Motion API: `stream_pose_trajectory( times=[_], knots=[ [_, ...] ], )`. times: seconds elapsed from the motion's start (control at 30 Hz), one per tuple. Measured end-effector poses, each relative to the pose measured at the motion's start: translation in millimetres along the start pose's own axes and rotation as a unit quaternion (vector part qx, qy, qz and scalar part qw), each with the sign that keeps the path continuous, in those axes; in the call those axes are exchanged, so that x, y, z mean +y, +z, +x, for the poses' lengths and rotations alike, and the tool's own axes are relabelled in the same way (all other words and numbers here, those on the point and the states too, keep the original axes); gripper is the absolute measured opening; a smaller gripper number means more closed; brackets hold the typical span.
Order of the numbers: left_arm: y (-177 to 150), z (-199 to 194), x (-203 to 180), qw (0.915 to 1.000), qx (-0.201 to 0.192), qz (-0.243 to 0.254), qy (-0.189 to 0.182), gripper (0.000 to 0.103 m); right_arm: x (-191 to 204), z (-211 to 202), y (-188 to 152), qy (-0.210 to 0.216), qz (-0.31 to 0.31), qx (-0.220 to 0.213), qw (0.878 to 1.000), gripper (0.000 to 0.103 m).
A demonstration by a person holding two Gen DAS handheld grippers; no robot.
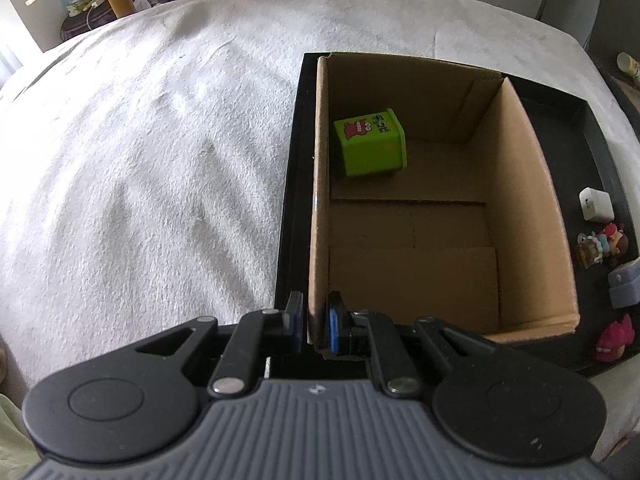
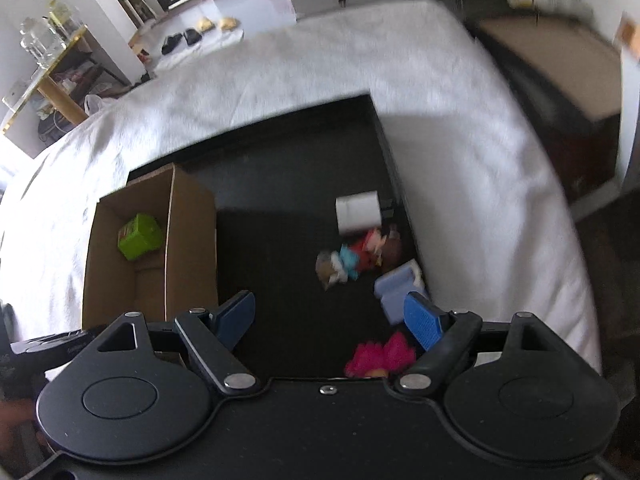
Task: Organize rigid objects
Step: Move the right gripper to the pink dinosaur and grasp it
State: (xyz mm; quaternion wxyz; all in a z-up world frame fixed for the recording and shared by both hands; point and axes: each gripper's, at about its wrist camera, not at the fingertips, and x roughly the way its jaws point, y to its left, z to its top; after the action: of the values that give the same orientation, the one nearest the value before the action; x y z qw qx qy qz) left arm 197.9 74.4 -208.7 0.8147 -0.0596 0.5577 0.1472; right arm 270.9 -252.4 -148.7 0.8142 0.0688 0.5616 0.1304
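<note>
the left claw (image 1: pixel 312 326) is clenched on the near-left wall of the cardboard box (image 1: pixel 520 184), one pad outside and one inside, which looks meant to steady the light box so it does not slide on the black tray (image 1: pixel 592 128) while things are dropped in. the tray lies on a bed covered by a white blanket (image 1: pixel 140 152), so the base is soft and a pinned wall makes sense.

inside the box, a green tin (image 1: pixel 372 142) lies tipped against the left wall toward the far end; it appears to be the only item sorted so far.

the right claw (image 2: pixel 332 320) is released, jaws spread wide and holding nothing, hovering over the tray's open right part. below and ahead of it sit the loose pieces near the tray's right edge: a white cube (image 2: pixel 357 212) farthest, a cluster of small figurines (image 2: pixel 356 258) nearer, a pale blue box (image 2: pixel 394 290) just beside the right pad, and a pink toy (image 2: pixel 380 356) nearest, between the jaws' line and the claw body. the spread jaws suggest a pick is being lined up, likely the pink toy or the blue box, though the view is blurred and i cannot tell which.
</note>
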Motion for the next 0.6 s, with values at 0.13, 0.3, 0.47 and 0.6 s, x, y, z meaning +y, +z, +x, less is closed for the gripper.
stream_pose_trajectory(
  times=[0.13,0.3,0.47,0.6],
  knots=[
    [-0.1,0.3,0.4,1.0000,-0.003,-0.004,0.001,0.011,-6.4,19.5,-8.7,-0.015,-0.001,0.024,1.000,0.080],
    [-2.3,-1.4,-0.8,0.9999,-0.013,-0.005,0.002,0.010,-12.9,43.6,-12.6,-0.041,-0.021,0.073,0.996,0.080],
    [-4.0,-1.2,-0.6,0.9997,-0.018,-0.013,0.004,0.009,-10.5,62.7,-15.3,-0.061,-0.047,0.108,0.991,0.080],
    [-5.0,-1.6,0.2,0.9996,-0.022,-0.014,0.004,0.009,-7.7,79.2,-17.6,-0.072,-0.064,0.126,0.987,0.081]
  ],
)
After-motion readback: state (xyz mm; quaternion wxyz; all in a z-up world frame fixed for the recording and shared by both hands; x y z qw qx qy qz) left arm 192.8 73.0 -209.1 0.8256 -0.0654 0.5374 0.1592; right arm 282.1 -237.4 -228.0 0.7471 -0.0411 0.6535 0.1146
